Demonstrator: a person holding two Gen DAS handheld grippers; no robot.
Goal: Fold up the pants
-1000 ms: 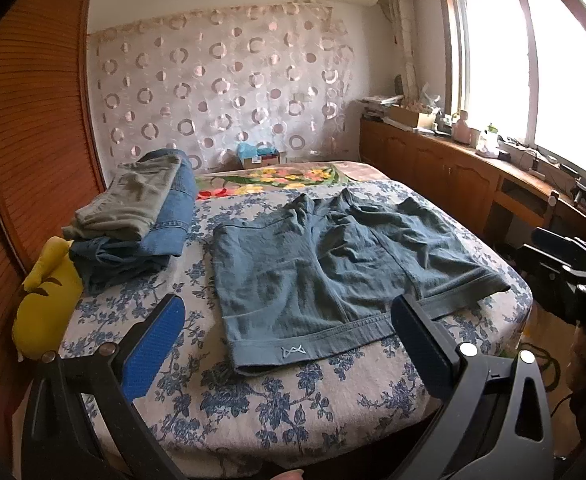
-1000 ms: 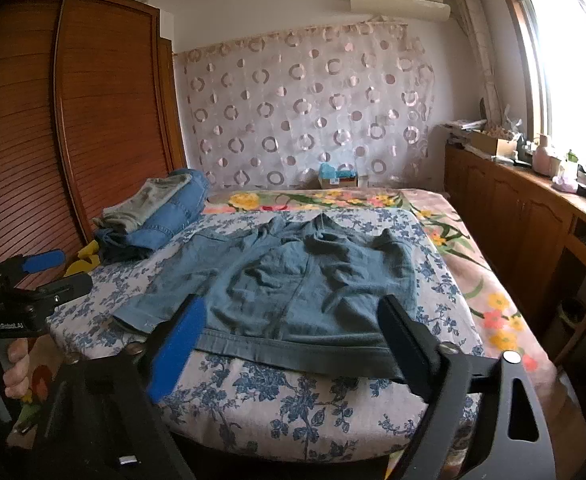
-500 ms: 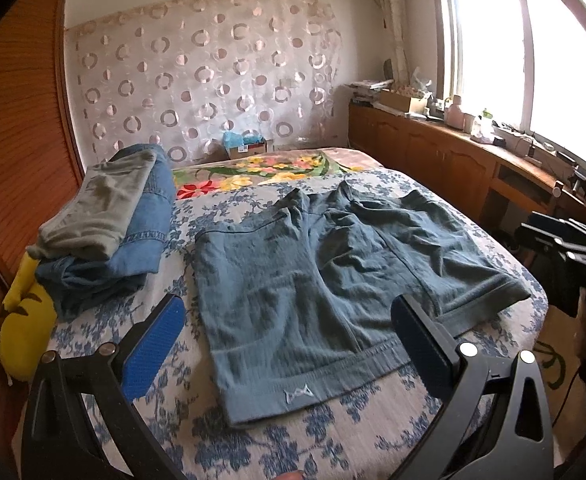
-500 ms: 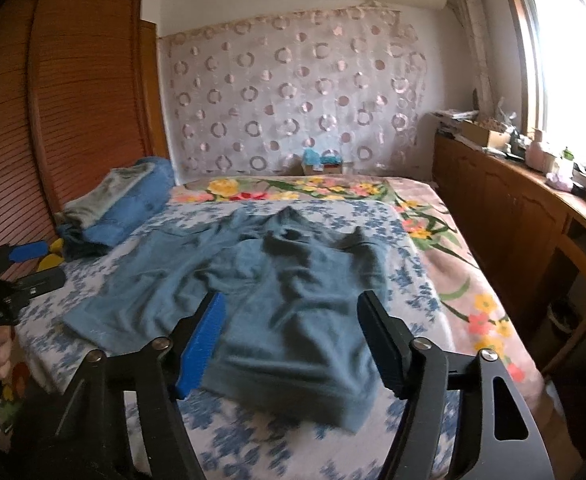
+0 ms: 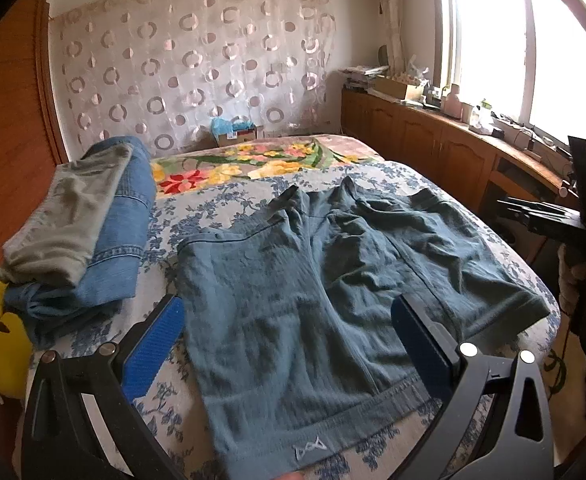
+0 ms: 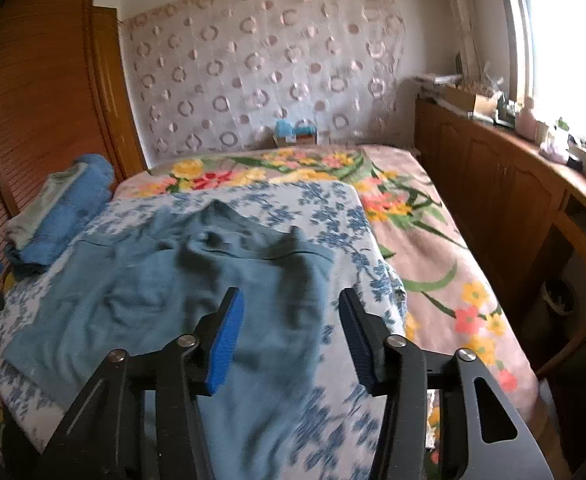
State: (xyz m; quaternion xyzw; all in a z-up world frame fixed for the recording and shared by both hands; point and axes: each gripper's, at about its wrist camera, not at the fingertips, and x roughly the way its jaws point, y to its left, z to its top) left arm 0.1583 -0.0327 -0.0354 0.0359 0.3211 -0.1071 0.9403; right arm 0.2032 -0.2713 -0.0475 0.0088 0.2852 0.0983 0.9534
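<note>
A pair of teal shorts (image 5: 313,280) lies spread flat on the blue-flowered bed cover (image 5: 221,196), with its logo edge nearest the left wrist camera. My left gripper (image 5: 289,340) hovers over that near edge, its jaws wide open and astride the cloth without touching it. In the right wrist view the shorts (image 6: 165,280) are blurred by motion. My right gripper (image 6: 291,336) hangs above their near right corner; its jaws are closing, with cloth below them and nothing pinched. The right gripper (image 5: 553,220) also shows at the bed's right side.
Folded grey-green trousers on blue jeans (image 5: 93,220) are stacked at the bed's left, beside a yellow plush toy (image 5: 5,340). A slatted wooden wardrobe (image 6: 45,100) stands to the left. Wooden cabinets (image 6: 513,200) under the window line the right. A small box (image 5: 233,132) sits at the bed's head.
Both grippers have moved in over the shorts, which now look larger and closer. The right gripper's jaws have narrowed markedly; the left jaws stay wide.
</note>
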